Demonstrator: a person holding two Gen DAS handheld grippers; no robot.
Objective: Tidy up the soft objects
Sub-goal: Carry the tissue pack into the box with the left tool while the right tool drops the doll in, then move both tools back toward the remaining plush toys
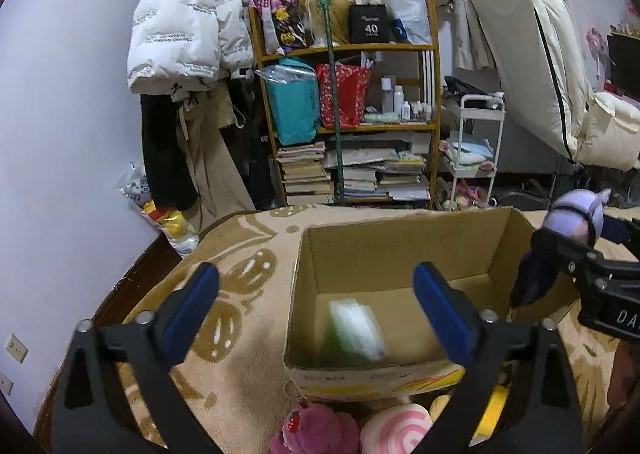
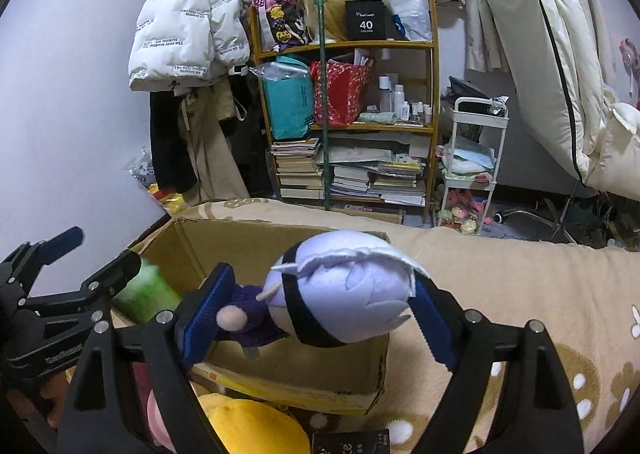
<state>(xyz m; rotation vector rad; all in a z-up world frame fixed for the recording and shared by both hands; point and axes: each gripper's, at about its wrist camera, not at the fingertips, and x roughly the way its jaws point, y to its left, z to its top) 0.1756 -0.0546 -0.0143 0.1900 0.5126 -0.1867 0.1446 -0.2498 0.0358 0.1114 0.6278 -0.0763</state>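
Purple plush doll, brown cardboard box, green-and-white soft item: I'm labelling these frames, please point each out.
Purple plush doll (image 2: 352, 294), right wrist view, on its lavender head.
Brown cardboard box (image 1: 384, 258), left wrist view, inner back wall.
Green-and-white soft item (image 1: 356, 328), left wrist view, blurred middle.

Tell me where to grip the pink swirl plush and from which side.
Take the pink swirl plush across its rounded body, coming from above with the left gripper, which is open. It lies on the blanket in front of the box, a pink furry plush close on one side and a yellow one on the other, so side approaches look crowded. Only its top shows.
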